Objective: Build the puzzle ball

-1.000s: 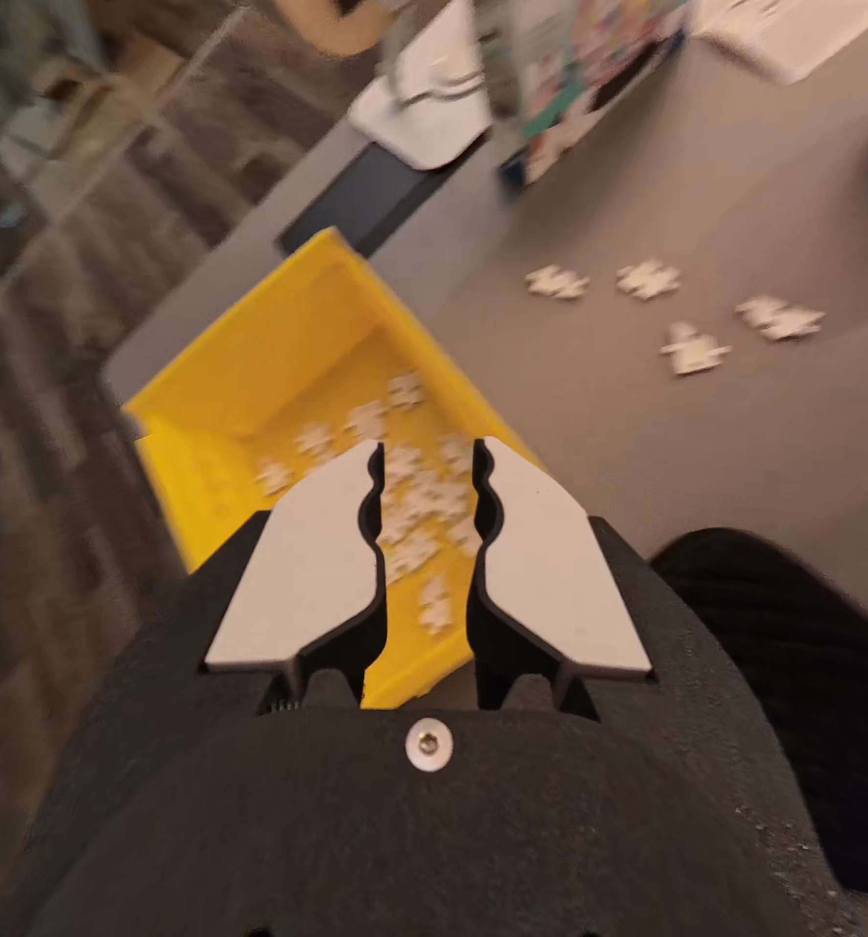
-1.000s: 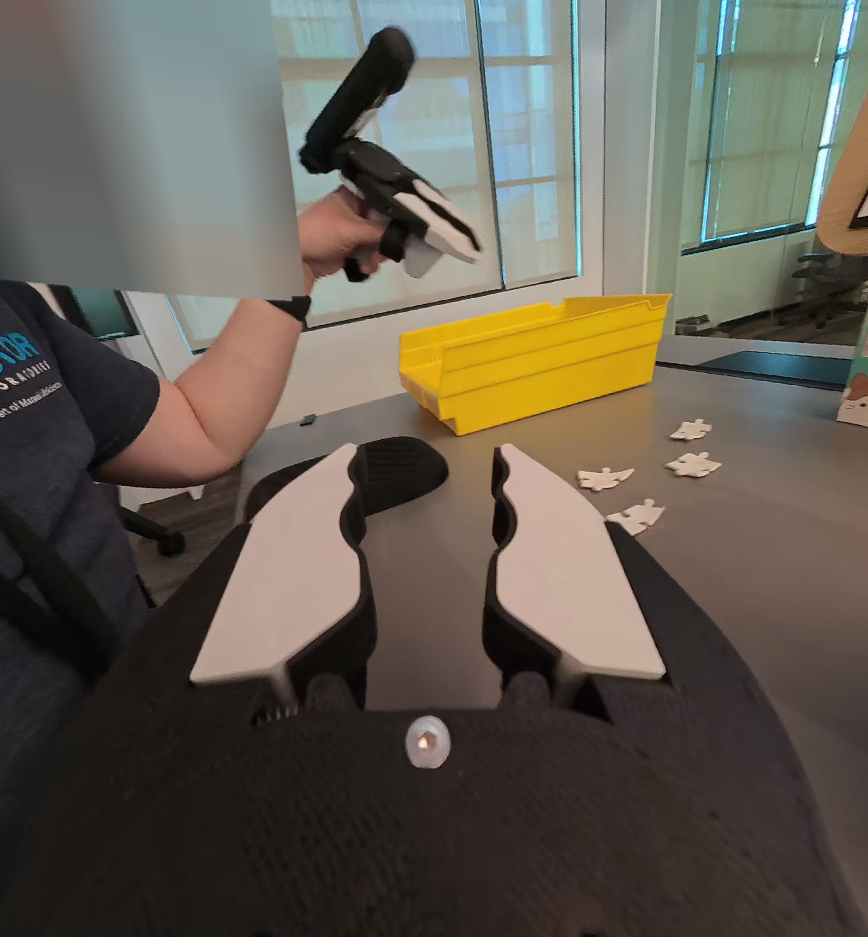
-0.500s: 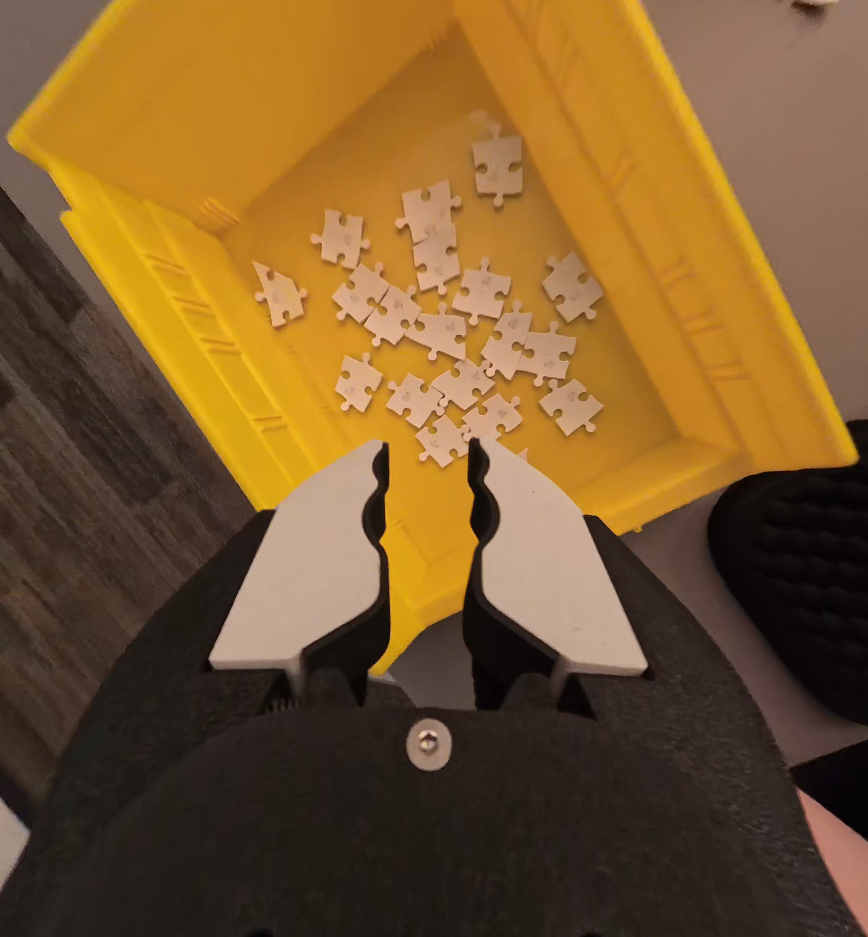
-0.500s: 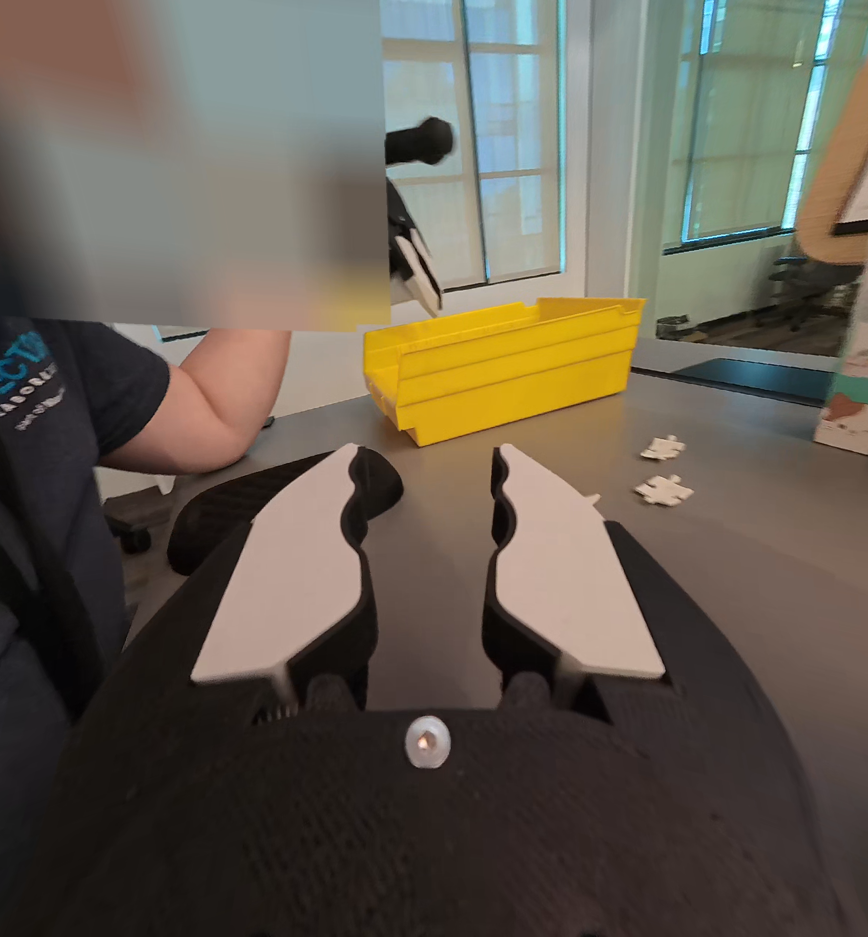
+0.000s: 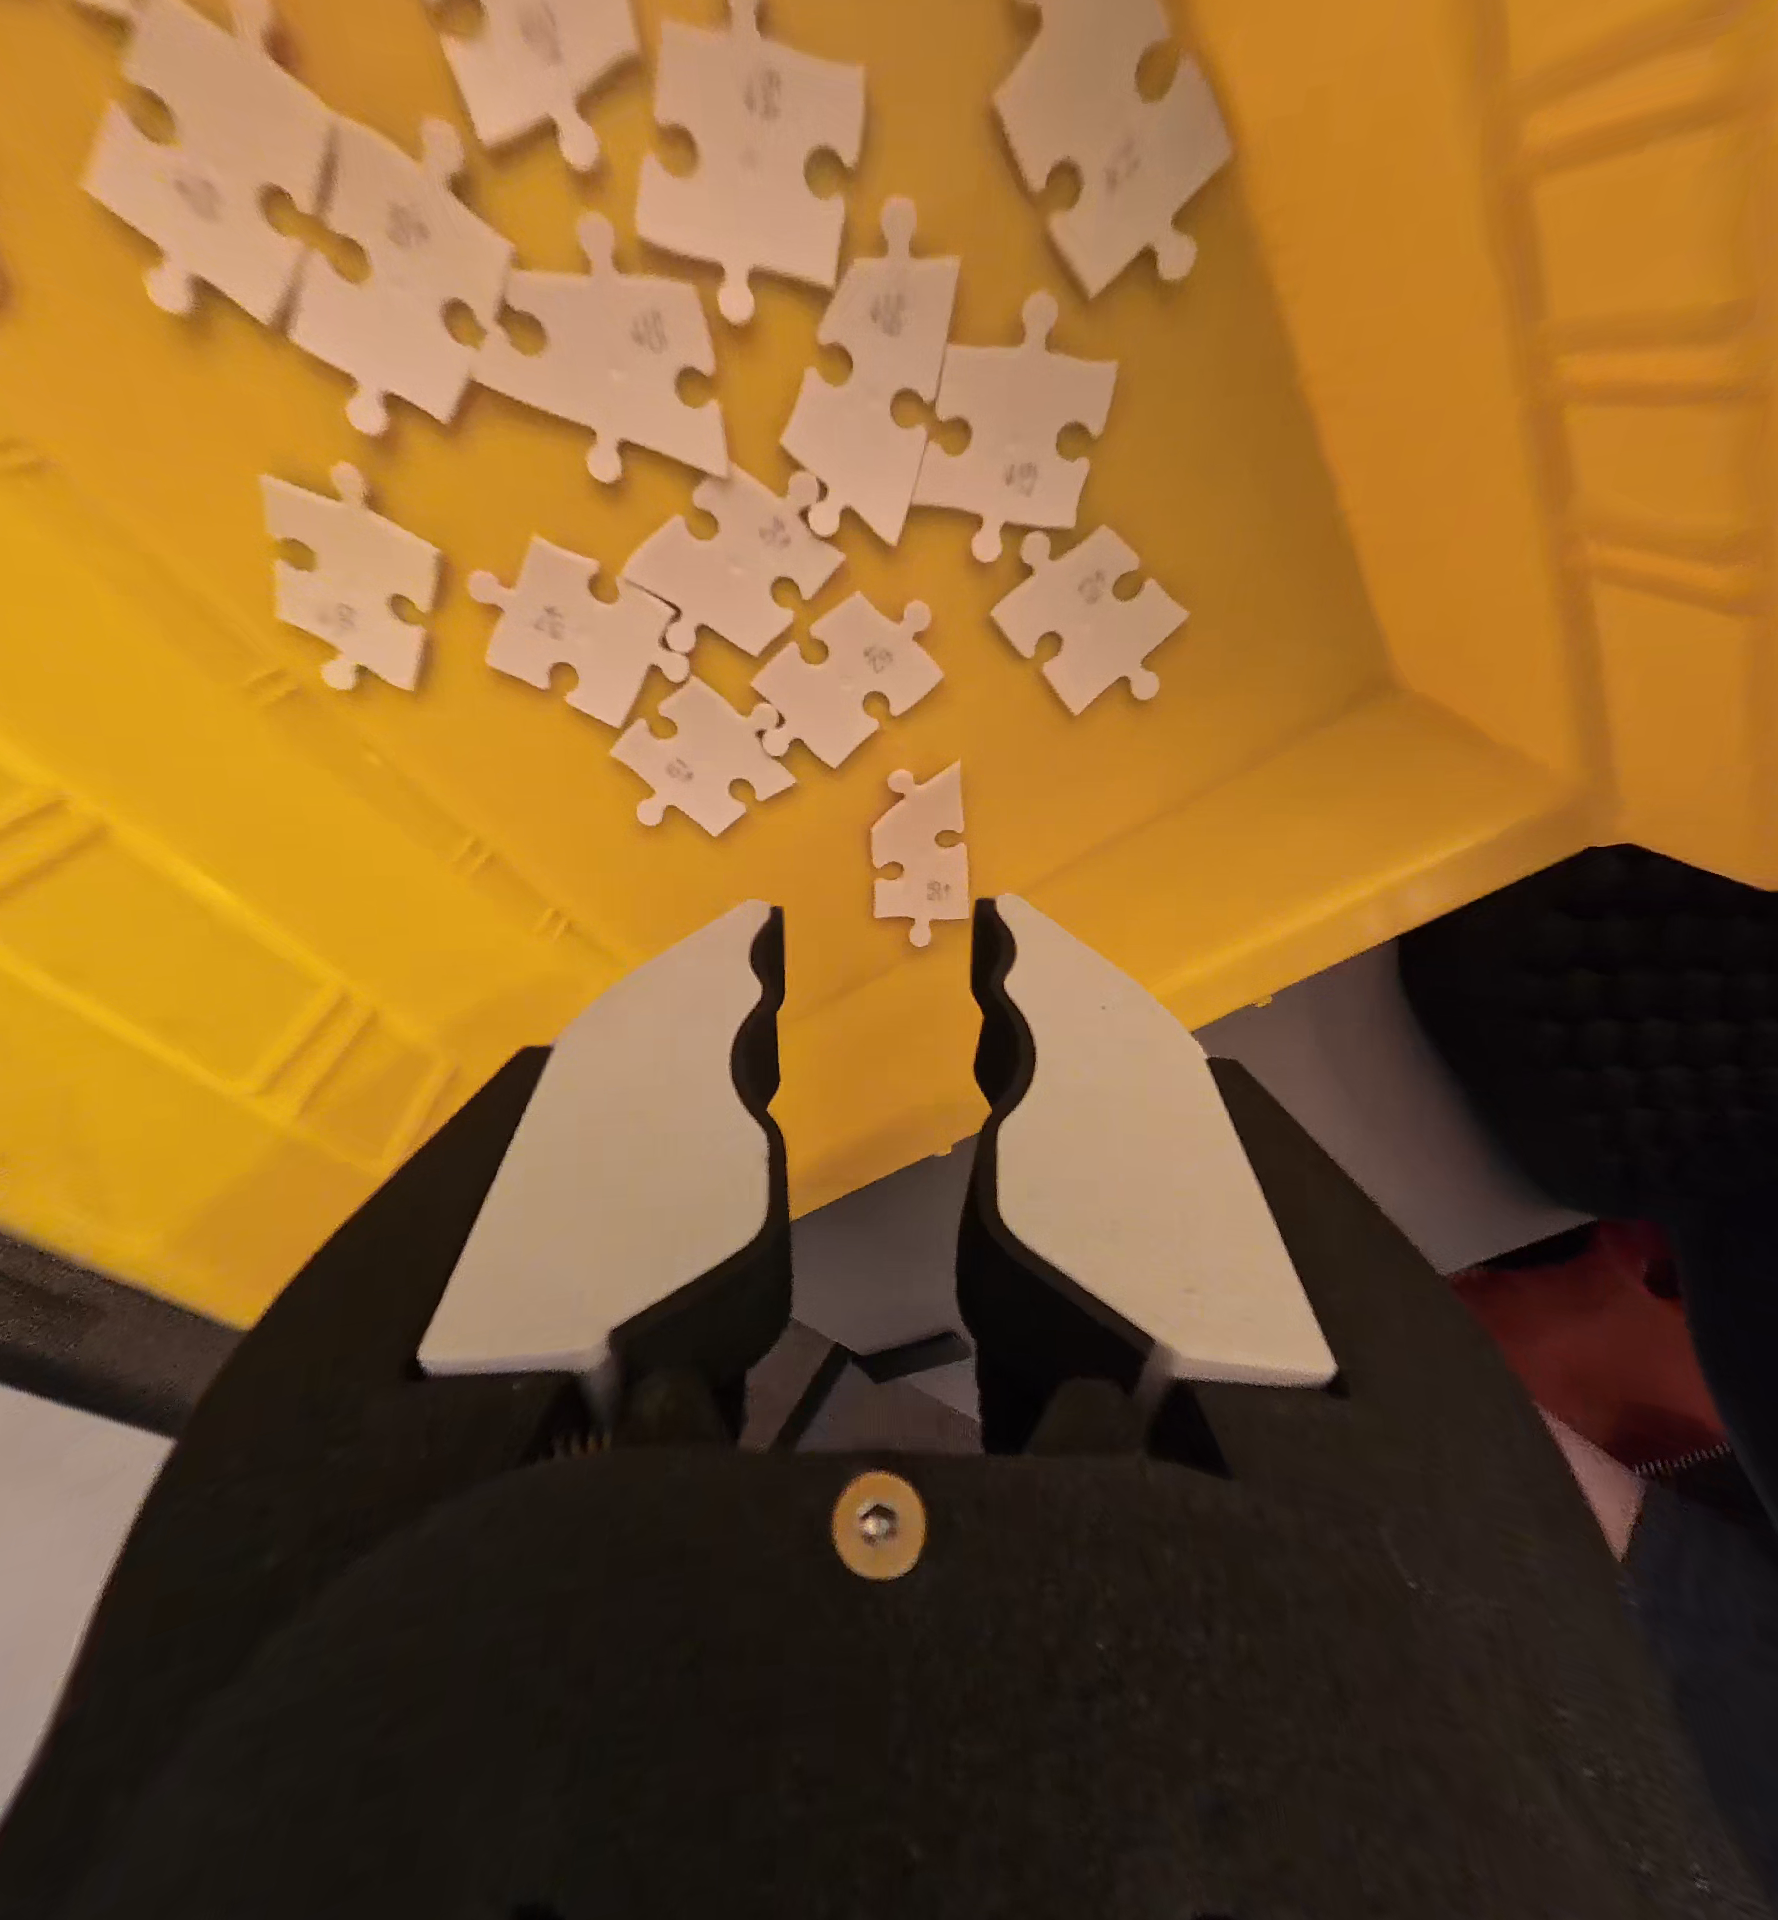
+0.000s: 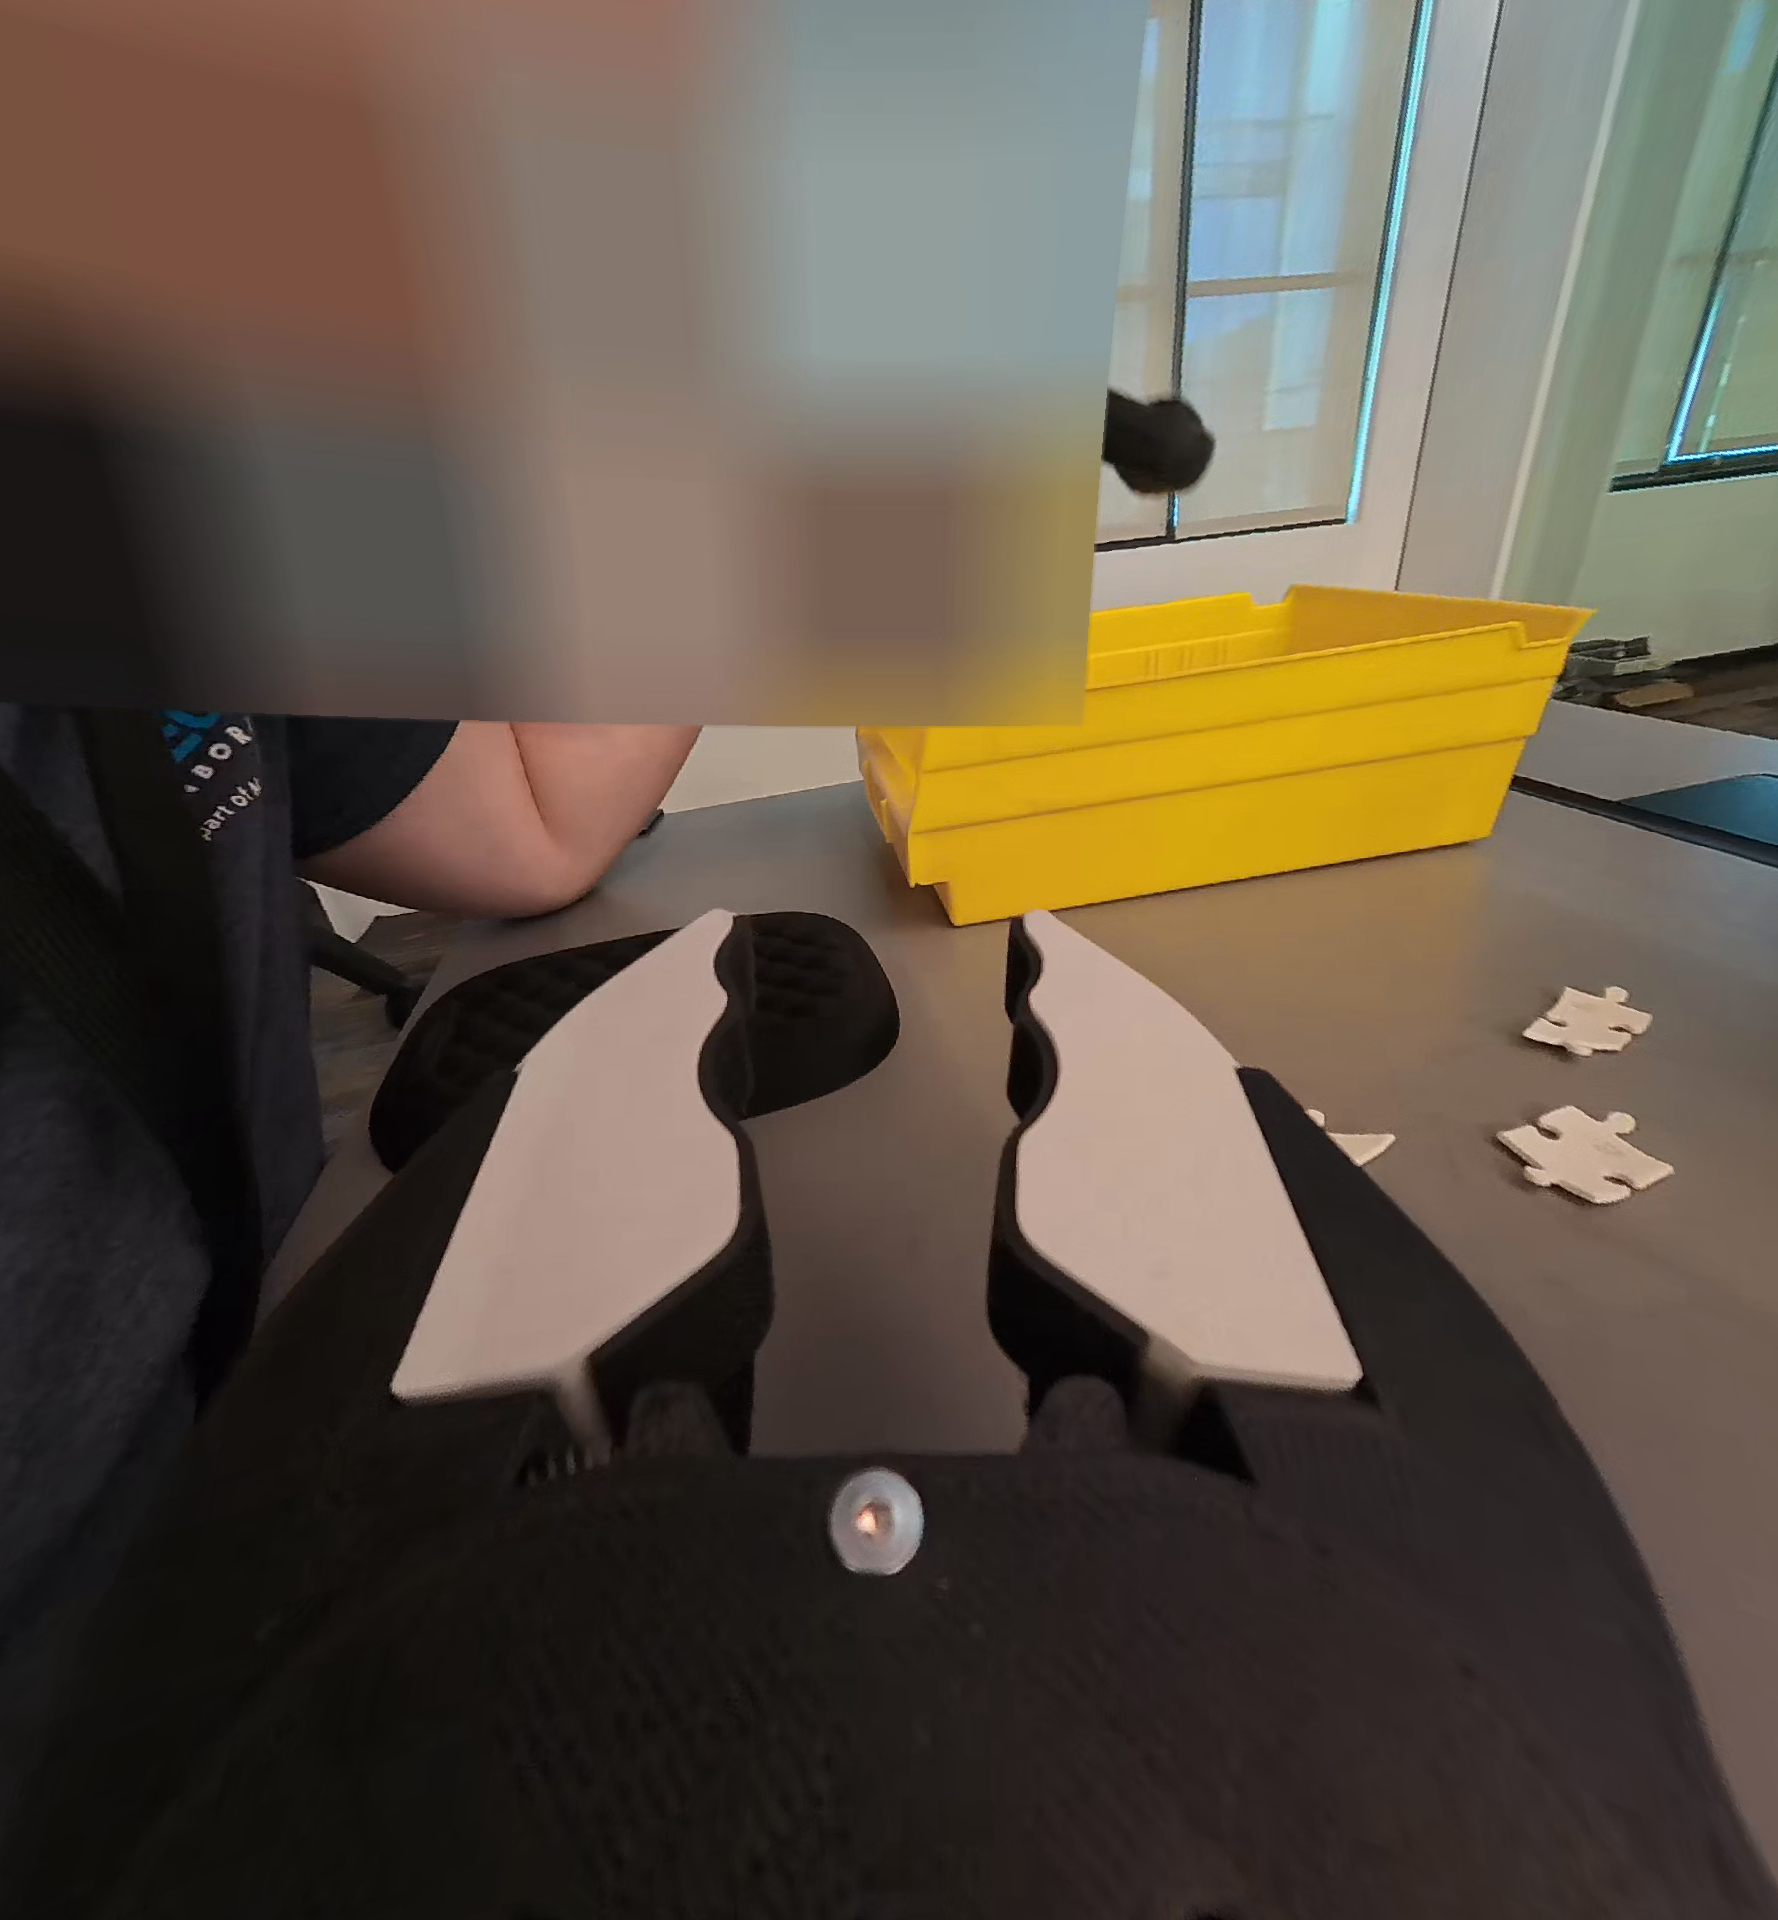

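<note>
Both the left gripper (image 5: pixel 879 906) and the right gripper (image 6: pixel 869 920) gape empty; a yellow bin (image 6: pixel 1228 821) sits on the grey table (image 6: pixel 1487 935) before windows (image 6: pixel 1269 260).

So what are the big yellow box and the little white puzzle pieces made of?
The big yellow box looks like hard moulded plastic: smooth, slightly shiny walls with moulded ribs. The little white puzzle pieces look stiff, thin and matte, plastic or thick card; the pictures cannot settle which.

Black textured gripper bodies, pale grey wavy-edged fingers (image 6: pixel 594 1143), silver screw (image 6: pixel 876 1523), seemingly navy T-shirt (image 6: pixel 54 1091)
</note>
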The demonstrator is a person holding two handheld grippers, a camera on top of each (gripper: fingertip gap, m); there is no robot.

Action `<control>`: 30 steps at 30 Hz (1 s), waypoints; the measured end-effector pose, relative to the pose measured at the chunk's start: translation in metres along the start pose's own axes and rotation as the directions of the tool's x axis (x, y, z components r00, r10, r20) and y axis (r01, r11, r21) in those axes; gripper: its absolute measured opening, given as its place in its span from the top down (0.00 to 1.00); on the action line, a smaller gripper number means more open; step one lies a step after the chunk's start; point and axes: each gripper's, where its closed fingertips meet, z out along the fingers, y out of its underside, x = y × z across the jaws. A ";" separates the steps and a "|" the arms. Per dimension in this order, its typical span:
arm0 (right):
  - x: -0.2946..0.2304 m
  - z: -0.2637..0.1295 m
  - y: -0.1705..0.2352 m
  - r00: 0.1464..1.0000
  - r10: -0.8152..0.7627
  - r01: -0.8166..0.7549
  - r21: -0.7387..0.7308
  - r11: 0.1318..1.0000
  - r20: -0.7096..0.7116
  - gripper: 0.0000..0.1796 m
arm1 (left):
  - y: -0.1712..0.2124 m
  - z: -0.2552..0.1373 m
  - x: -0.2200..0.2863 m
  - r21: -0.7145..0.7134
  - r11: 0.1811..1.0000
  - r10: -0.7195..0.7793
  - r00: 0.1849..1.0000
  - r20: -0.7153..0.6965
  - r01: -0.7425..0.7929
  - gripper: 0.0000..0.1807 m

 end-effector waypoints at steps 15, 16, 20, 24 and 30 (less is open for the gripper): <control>0.003 0.000 -0.002 0.999 0.029 -0.029 0.016 0.999 0.015 0.74 | -0.005 0.027 0.003 -0.106 0.994 -0.039 0.996 -0.079 0.031 0.79; 0.003 0.000 -0.002 0.999 0.030 -0.030 0.016 0.999 0.014 0.74 | -0.003 0.028 0.003 -0.113 0.993 -0.043 0.996 -0.081 0.034 0.79; 0.004 -0.001 -0.002 0.999 0.038 -0.039 0.021 0.999 0.015 0.74 | 0.000 0.032 0.002 -0.136 0.990 -0.059 0.994 -0.090 0.046 0.79; 0.004 -0.001 -0.002 0.999 0.041 -0.041 0.024 0.999 0.017 0.74 | 0.000 0.037 0.004 -0.159 0.987 -0.051 0.995 -0.089 0.036 0.79; 0.002 -0.001 -0.002 0.999 0.031 -0.031 0.022 0.999 0.021 0.74 | 0.000 0.041 0.002 -0.181 0.983 -0.048 0.997 -0.067 0.035 0.82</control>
